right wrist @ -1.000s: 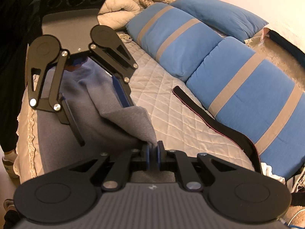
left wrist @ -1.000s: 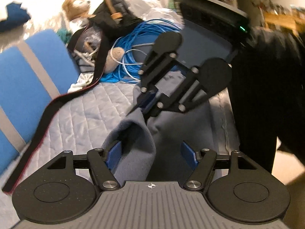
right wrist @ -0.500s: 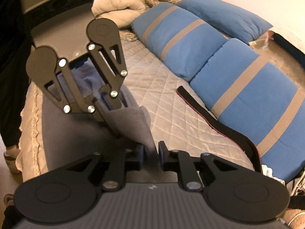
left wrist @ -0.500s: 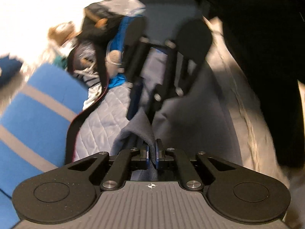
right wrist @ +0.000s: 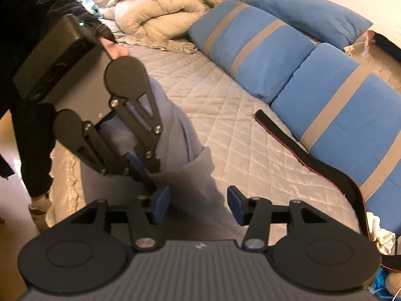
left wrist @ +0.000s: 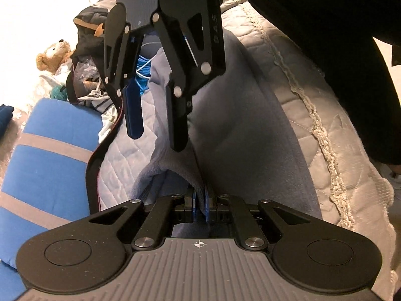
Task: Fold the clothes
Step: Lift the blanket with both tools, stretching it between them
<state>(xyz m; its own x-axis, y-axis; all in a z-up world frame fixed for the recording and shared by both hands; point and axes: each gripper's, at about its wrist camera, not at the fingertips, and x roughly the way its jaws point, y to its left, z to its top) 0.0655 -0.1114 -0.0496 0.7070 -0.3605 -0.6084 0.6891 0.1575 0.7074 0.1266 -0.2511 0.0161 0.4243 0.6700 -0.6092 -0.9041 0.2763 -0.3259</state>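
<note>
A second ago your left claw [left wrist: 199,207] stood spread around the fold of the grey garment [left wrist: 240,130] while the right one pinched it; now the roles have swapped. Your left claw is pressed together on a raised ridge of the grey fabric, the cloth running up between its blue pads, and it has rolled and dropped lower toward the bed [left wrist: 313,115]. Your right claw [right wrist: 198,207] has let go: its jaws are opening, with the garment lying below and between them but neither pad pressing on it (seen from the left wrist, its fingers hang just above the cloth).

The garment lies along the near edge of the quilted bed, beside the blue striped cushions [right wrist: 338,115] and the dark strap [right wrist: 313,160], partly bunched where you hold it.

What this means, I would judge: the fold has been handed from right to left, so your right hand is free to take a fresh hold elsewhere on the garment. The fold itself does not look finished, since the cloth is still rumpled and lifted rather than lying flat.
</note>
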